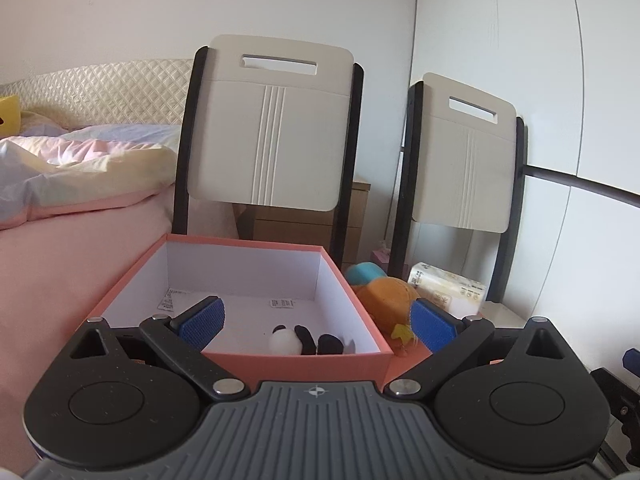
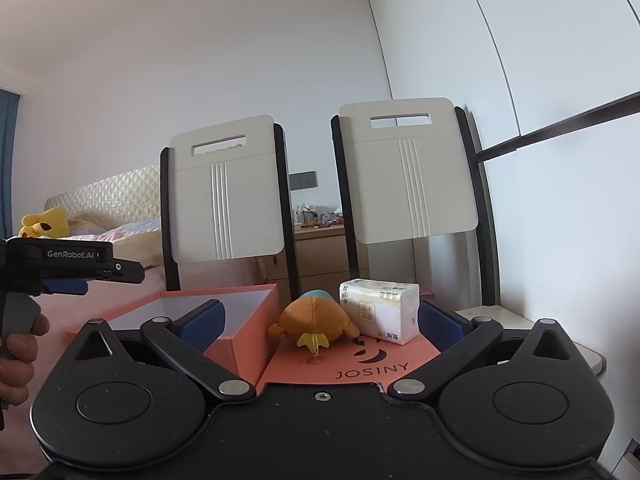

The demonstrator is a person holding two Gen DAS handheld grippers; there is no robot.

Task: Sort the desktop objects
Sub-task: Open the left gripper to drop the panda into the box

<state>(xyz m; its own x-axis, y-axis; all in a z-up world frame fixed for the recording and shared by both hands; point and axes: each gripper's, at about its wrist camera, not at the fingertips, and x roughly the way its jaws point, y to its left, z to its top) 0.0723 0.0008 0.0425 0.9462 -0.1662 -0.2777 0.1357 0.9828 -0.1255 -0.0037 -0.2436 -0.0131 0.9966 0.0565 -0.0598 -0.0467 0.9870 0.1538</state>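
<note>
An open orange box [image 1: 298, 362] with a white inside stands in front of my left gripper [image 1: 318, 326], which is open and empty above its near wall. A small black-and-white panda toy [image 1: 306, 340] lies inside at the front. In the right wrist view the same orange box [image 2: 240, 312] is at the left. An orange plush [image 2: 314, 322] and a tissue pack [image 2: 380, 310] rest on the orange lid [image 2: 360, 366] marked JOSINY. My right gripper [image 2: 322, 322] is open, with the plush ahead between its fingers, not touched. The plush [image 1: 384, 300] and tissue pack [image 1: 448, 288] also show right of the box.
Two white folding chairs [image 2: 226, 208] [image 2: 410, 172] lean upright behind the objects. A pink bed [image 1: 60, 184] lies to the left, with a yellow plush [image 2: 44, 224] on it. A wooden cabinet [image 2: 320, 252] stands behind. A hand [image 2: 18, 356] holds the left gripper's handle.
</note>
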